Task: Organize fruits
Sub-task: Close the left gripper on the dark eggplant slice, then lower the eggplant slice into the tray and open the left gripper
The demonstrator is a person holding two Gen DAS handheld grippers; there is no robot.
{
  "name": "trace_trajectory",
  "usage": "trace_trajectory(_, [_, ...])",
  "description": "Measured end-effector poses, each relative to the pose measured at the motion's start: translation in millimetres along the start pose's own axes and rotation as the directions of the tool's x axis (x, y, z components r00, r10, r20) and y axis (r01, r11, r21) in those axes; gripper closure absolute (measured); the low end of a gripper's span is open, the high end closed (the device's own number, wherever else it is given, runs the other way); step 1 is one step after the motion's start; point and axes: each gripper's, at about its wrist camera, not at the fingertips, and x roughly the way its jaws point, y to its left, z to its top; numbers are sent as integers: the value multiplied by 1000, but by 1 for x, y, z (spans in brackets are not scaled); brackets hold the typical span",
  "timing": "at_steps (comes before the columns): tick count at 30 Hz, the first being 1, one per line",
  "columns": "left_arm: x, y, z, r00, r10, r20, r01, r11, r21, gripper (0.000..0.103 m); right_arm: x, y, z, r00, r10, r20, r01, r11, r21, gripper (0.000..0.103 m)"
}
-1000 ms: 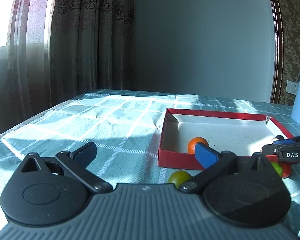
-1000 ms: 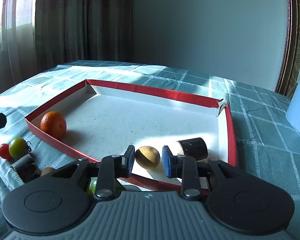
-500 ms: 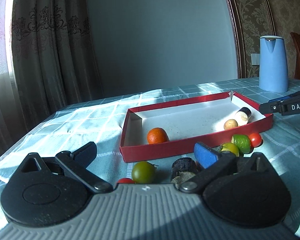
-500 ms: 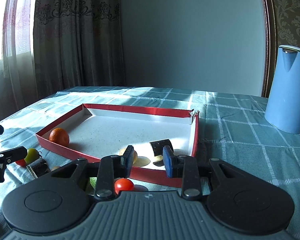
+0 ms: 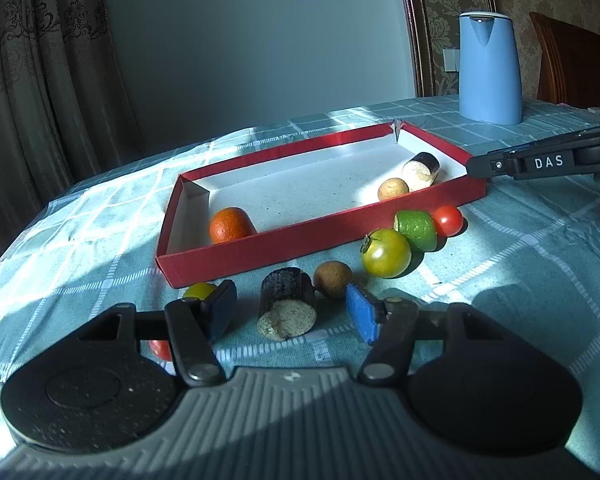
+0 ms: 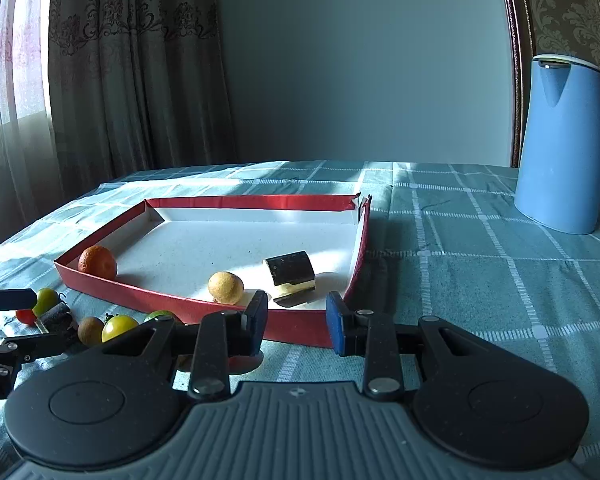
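Observation:
A red tray (image 5: 320, 236) (image 6: 308, 322) with a white floor holds an orange (image 5: 231, 224) (image 6: 97, 265), a small tan fruit (image 5: 393, 189) (image 6: 225, 287) and a dark-skinned piece (image 5: 421, 165) (image 6: 291, 271). My left gripper (image 5: 292, 310) is open, its pads either side of a dark cut piece (image 5: 287, 309) on the cloth, not touching it. Nearby lie a brown fruit (image 5: 333, 279), a green tomato (image 5: 386, 253), a lime half (image 5: 417, 230), a red cherry tomato (image 5: 447, 221) and a yellow-green tomato (image 5: 198, 291). My right gripper (image 6: 296, 322) is open and empty at the tray's near corner.
A blue kettle (image 5: 489, 68) (image 6: 560, 146) stands on the checked tablecloth (image 6: 480, 280) to the right of the tray. Curtains hang at the left, and a wooden chair (image 5: 572, 64) is behind the kettle. The right gripper's arm (image 5: 540, 160) reaches in by the tray's right end.
My left gripper swung right and lowered towards the loose fruits, narrowing around the dark cut piece. My right gripper drew back from the tray and its jaws opened wider.

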Motion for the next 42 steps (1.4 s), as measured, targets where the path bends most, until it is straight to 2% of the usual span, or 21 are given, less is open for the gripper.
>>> trace_trajectory(4, [4, 2, 1, 1000, -14, -27, 14, 1000, -8, 45, 0, -1, 0, 1000, 4, 4, -4, 1000, 4, 72])
trace_trajectory(6, [7, 1, 1, 999, -26, -45, 26, 1000, -1, 49, 1, 0, -1, 1000, 3, 3, -3, 1000, 0, 72])
trace_trajectory(8, [10, 0, 2, 998, -35, -58, 36, 999, 5, 61, 0, 2, -1, 1000, 4, 5, -4, 1000, -6, 72])
trace_trajectory(12, [13, 4, 1, 996, -44, -75, 43, 999, -18, 72, 0, 2, -2, 1000, 7, 6, -7, 1000, -9, 72])
trace_trajectory(18, [10, 6, 1, 997, -39, -63, 36, 999, -39, 73, 0, 2, -2, 1000, 8, 7, -8, 1000, -10, 72])
trace_trajectory(22, [2, 9, 5, 1000, -17, -15, 16, 997, -80, 73, 0, 2, -2, 1000, 10, 8, -10, 1000, -10, 72])
trace_trajectory(28, [-1, 8, 33, 995, 50, 84, -39, 990, -133, 73, 0, 3, -2, 1000, 15, 8, -15, 1000, -17, 72])
trace_trajectory(31, [9, 7, 48, 986, 116, 121, -98, 985, -143, 73, 0, 3, -2, 1000, 15, 8, -15, 1000, -17, 72])
trace_trajectory(35, [32, 25, 59, 981, 159, 111, -133, 969, -207, 73, 0, 4, -3, 1000, 14, 7, -14, 1000, -18, 72])
trace_trajectory(37, [41, 37, 60, 979, 172, 106, -144, 961, -234, 73, 1, 4, -3, 1000, 15, 7, -15, 1000, -21, 71])
trace_trajectory(41, [56, 54, 62, 974, 207, 89, -178, 949, -260, 73, 1, 7, -3, 1000, 19, 6, -18, 999, -34, 56])
trace_trajectory(42, [59, 57, 63, 975, 207, 83, -178, 947, -266, 73, 1, 7, -3, 1000, 17, 5, -17, 999, -36, 55])
